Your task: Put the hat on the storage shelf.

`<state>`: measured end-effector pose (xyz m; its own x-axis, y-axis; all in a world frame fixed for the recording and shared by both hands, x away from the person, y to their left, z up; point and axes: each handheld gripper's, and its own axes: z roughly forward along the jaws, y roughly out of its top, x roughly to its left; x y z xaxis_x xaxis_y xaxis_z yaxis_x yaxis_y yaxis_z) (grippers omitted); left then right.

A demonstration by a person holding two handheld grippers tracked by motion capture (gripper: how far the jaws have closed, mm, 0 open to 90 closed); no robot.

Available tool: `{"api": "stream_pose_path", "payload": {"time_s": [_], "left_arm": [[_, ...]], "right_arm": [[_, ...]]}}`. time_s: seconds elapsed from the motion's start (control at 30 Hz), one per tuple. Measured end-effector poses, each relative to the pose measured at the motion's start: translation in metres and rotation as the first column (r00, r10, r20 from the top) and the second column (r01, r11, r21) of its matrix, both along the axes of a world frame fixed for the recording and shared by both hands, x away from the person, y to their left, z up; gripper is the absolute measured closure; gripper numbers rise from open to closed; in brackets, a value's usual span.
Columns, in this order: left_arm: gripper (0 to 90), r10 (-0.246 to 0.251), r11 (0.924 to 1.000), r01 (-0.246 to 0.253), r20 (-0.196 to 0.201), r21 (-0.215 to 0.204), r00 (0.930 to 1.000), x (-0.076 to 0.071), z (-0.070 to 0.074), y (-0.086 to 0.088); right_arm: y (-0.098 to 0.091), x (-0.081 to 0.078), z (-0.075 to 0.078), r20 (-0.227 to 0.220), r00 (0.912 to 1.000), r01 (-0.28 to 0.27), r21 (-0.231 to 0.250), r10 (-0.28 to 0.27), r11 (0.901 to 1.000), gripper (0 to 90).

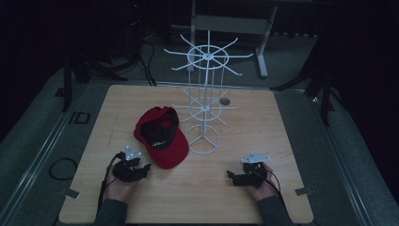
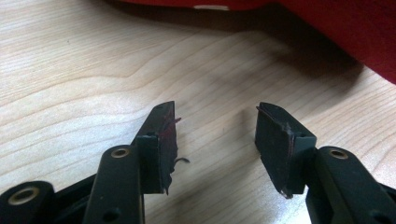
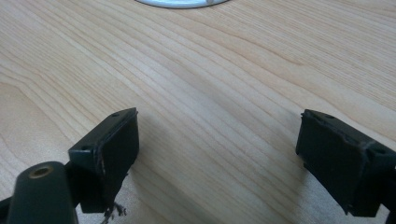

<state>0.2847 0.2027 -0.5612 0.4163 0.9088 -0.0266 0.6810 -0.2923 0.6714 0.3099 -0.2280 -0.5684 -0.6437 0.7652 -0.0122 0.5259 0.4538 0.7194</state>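
Observation:
A red cap [image 1: 161, 136] with a black underside lies on the wooden table [image 1: 254, 122], just left of a white wire display rack [image 1: 203, 101]. My left gripper [image 1: 141, 170] rests low on the table just in front of the cap's brim, jaws open and empty. In the left gripper view my gripper [image 2: 215, 126] points at bare wood, with the cap [image 2: 355, 32] close ahead at the upper right. My right gripper [image 1: 232, 176] lies on the table at the front right, open and empty. In the right gripper view my gripper [image 3: 219, 135] faces the rack's round base [image 3: 182, 3].
The rack's ring base [image 1: 203, 140] stands at the table's middle, its arms spreading wide above. A small dark round hole [image 1: 225, 101] sits behind it. Dark stands and cables surround the table [image 1: 141, 61]. Bare wood lies between my two hands.

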Motion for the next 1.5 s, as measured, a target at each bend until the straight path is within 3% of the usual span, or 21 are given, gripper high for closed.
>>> {"api": "stream_pose_path", "payload": {"time_s": [0.2,0.6,0.73,0.83,0.97,1.23,1.5], "left_arm": [[48.4,0.004,0.9998,-0.004,-0.01,-0.018,0.9999,0.0,0.0,0.0],[44.1,0.0,0.9998,0.0,-0.007,0.022,1.0,0.0,0.0,-0.005],[49.2,0.005,1.0,-0.005,-0.022,0.008,0.9997,-0.001,0.002,-0.004],[52.9,0.014,0.9999,-0.014,-0.003,0.003,0.9999,-0.005,0.008,-0.004],[52.8,-0.019,0.999,0.02,0.024,-0.041,0.9995,-0.011,0.019,-0.006],[51.0,-0.059,0.9941,0.062,0.029,-0.09,0.9978,-0.019,0.028,-0.008],[57.4,-0.157,0.9811,0.159,0.023,-0.11,0.9872,-0.03,0.033,-0.02]], "right_arm": [[0.0,0.0,0.0,0.001,1.0,0.0,0.0,0.0,1.0,13.1],[0.0,0.0,0.0,0.0,1.0,0.0,0.0,0.0,1.0,13.1],[0.0,0.0,0.0,0.001,1.0,0.0,0.0,0.0,1.0,13.1],[0.0,0.0,0.0,0.0,1.0,0.0,0.0,0.0,1.0,13.1],[0.0,0.0,0.0,0.0,1.0,0.0,0.0,0.0,1.0,13.1],[0.0,0.0,0.0,0.0,1.0,0.0,0.0,0.0,1.0,13.1],[0.0,0.0,0.0,0.0,1.0,0.0,0.0,0.0,1.0,13.1]]}}
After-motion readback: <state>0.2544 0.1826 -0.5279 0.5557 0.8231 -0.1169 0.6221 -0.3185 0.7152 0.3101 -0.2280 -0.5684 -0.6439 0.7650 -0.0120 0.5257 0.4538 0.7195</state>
